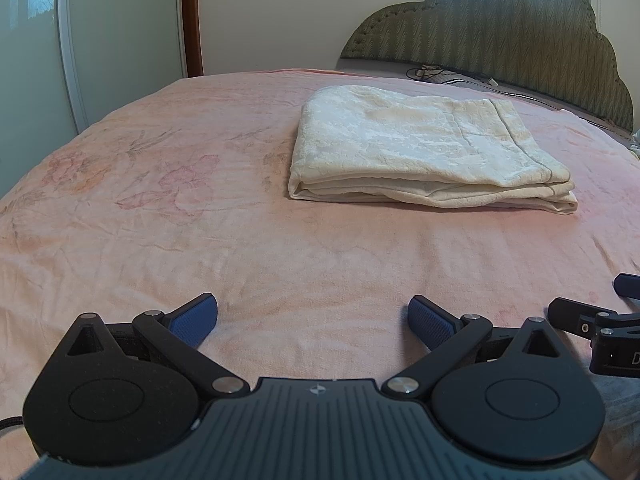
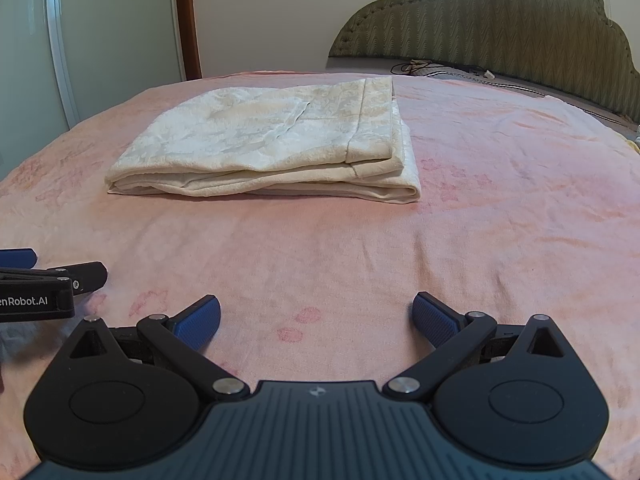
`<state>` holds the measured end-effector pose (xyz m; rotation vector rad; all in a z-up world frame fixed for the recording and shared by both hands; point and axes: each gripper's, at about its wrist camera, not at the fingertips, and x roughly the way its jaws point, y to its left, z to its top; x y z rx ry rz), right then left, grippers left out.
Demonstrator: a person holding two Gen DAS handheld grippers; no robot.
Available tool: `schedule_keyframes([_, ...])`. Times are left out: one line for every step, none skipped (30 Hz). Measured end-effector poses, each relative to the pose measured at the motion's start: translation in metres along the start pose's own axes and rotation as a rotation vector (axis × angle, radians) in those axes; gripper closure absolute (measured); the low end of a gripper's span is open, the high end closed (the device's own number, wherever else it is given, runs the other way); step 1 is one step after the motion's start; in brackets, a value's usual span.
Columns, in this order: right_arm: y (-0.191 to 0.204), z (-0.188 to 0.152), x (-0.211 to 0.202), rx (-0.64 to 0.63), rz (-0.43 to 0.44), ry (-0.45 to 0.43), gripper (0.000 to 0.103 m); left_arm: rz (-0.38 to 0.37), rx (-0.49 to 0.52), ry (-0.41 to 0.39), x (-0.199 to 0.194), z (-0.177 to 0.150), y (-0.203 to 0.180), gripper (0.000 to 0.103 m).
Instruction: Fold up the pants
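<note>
While both claws (image 1: pixel 313 322) (image 2: pixel 316 322) gape empty, folded pants (image 1: pixel 416 148) hide their legs' ends.

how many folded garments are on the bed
1: the cream folded pants lie on the pink bedspread, ahead of both open grippers. Nothing else folded shows.

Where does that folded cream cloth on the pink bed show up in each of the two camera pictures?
Left wrist view: folded cream pants, right of centre, upper half.
Right wrist view: same pants, left of centre, upper half.
Shared landmark: green scalloped headboard behind the bed, upper right in both.
</note>
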<state>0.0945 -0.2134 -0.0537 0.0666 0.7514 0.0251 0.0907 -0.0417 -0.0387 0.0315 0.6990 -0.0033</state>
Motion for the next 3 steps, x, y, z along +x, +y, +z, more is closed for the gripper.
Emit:
schedule_keyframes([0.0002,0.0000,0.0000,0.000,0.000,0.000,0.000,-0.001,-0.002,0.000,-0.0001,0.0002,0.0001,0.000])
schedule_keyframes([-0.0001,0.0000,-0.0001,0.000,0.000,0.000,0.000,0.000,-0.001,0.000,0.0000,0.0002,-0.0001,0.000])
schedule_keyframes([-0.0002,0.0000,-0.0001,0.000,0.000,0.000,0.000,0.000,-0.001,0.000,-0.0002,0.0004,-0.0004,0.000])
